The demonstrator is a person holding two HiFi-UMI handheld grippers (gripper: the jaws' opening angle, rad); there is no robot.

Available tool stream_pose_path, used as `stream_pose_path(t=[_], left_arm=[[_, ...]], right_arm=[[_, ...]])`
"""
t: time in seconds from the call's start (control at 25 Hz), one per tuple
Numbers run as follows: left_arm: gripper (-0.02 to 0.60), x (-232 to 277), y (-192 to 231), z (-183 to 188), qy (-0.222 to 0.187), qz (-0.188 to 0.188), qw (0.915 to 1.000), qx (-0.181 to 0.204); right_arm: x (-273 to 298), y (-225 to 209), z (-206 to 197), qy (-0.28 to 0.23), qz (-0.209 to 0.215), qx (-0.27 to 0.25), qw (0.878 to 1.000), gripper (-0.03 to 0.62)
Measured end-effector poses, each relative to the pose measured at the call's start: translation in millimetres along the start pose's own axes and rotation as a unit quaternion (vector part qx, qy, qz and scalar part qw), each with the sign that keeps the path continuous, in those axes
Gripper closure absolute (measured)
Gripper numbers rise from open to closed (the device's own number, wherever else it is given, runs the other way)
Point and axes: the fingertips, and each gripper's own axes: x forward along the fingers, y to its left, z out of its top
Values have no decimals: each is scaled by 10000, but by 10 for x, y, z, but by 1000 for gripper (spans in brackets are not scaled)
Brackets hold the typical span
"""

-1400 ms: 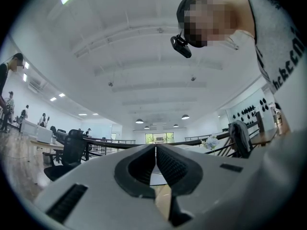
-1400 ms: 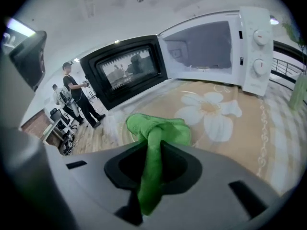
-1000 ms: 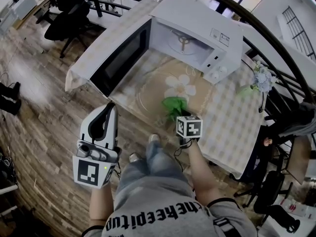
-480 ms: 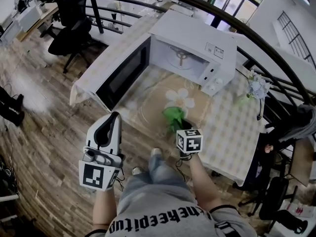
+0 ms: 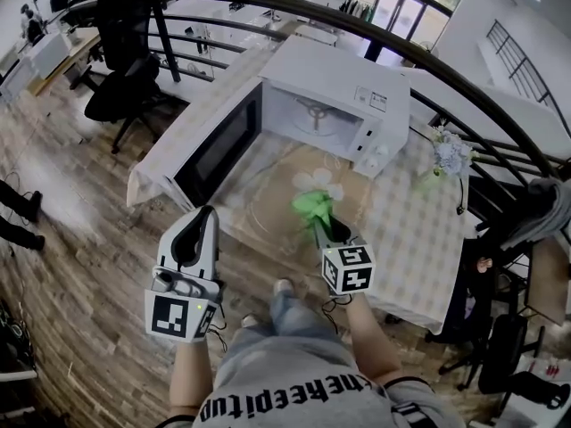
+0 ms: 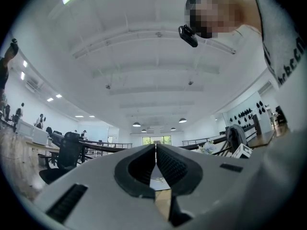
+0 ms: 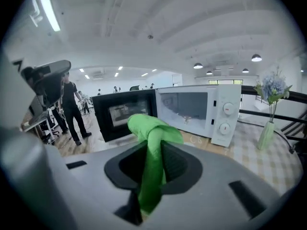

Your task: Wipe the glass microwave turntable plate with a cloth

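The right gripper [image 7: 152,162] is clamped on a soft, crumpled green cloth [image 7: 148,128], its bunched end over the round, clear glass plate [image 5: 268,205]. The plate lies flat on the checked tablecloth [image 5: 410,230], just in front of the boxy white microwave [image 5: 335,87] with its door open. The left gripper [image 6: 155,164] is away from the microwave, off the table's edge, with its ribbed jaws pressed together on nothing.

There are two grippers in view, the left gripper [image 5: 206,212] and the right gripper [image 5: 319,225], each with one marker cube. There is one table [image 5: 419,230], one microwave [image 5: 330,105] with one door [image 5: 219,145] and two knobs [image 7: 229,108], one glass turntable plate [image 5: 268,194], one green cloth [image 5: 312,205] and one vase of flowers [image 5: 443,154].
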Motion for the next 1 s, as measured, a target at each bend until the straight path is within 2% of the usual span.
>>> stream_pose_path(t=[0.44,1.0], left_arm=[[571,-3,-49,81,-81,-144,9999,-35],[571,-6,-72,195,-171,-161,9997,-24]], right_arm=[[-493,65,625,-928,-166,-245,9952,516],[-1039,229,1295,-1929,-314,-692,9783,513]])
